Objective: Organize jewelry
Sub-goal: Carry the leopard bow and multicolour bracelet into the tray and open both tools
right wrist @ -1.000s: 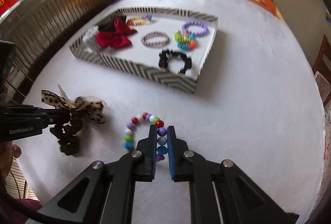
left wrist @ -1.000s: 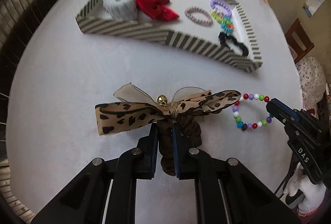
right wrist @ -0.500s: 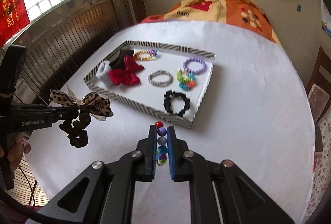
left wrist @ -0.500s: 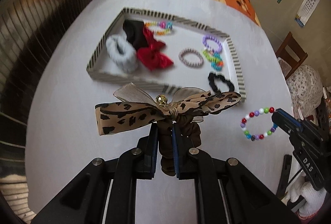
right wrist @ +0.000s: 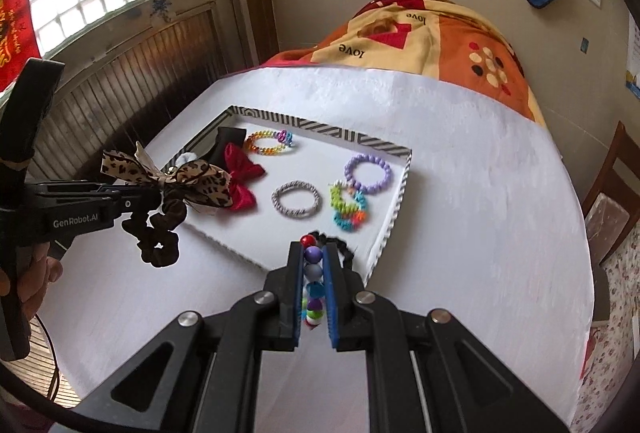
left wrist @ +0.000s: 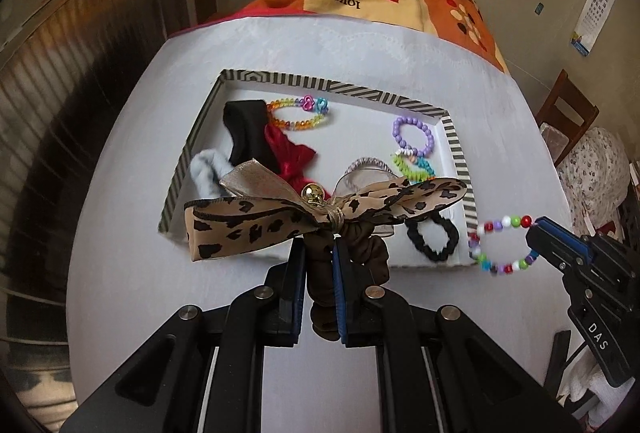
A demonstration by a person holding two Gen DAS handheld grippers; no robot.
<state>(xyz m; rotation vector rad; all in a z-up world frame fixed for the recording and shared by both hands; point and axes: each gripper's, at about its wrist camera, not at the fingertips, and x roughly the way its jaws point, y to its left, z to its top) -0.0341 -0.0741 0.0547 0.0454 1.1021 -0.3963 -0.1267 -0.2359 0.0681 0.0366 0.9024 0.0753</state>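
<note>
My left gripper (left wrist: 319,253) is shut on a brown scrunchie with a leopard-print bow (left wrist: 256,221) and holds it in the air over the near left edge of the striped tray (left wrist: 456,145). It also shows in the right wrist view (right wrist: 184,181). My right gripper (right wrist: 313,253) is shut on a multicoloured bead bracelet (right wrist: 313,273), held above the tray's near right corner. The bracelet also shows in the left wrist view (left wrist: 505,245). The tray (right wrist: 316,127) holds a red bow (right wrist: 240,173), a purple bracelet (right wrist: 368,173) and several other bands.
The tray stands on a round white table (right wrist: 480,193). A bed with an orange and red cover (right wrist: 440,33) lies behind it. A wooden chair (right wrist: 612,185) stands at the right. A wooden wall panel (right wrist: 120,65) and window are at the left.
Both grippers have lifted their items off the table and moved forward and higher, toward the tray. The bracelet and the scrunchie now hang in the air over the tray's near edge.
</note>
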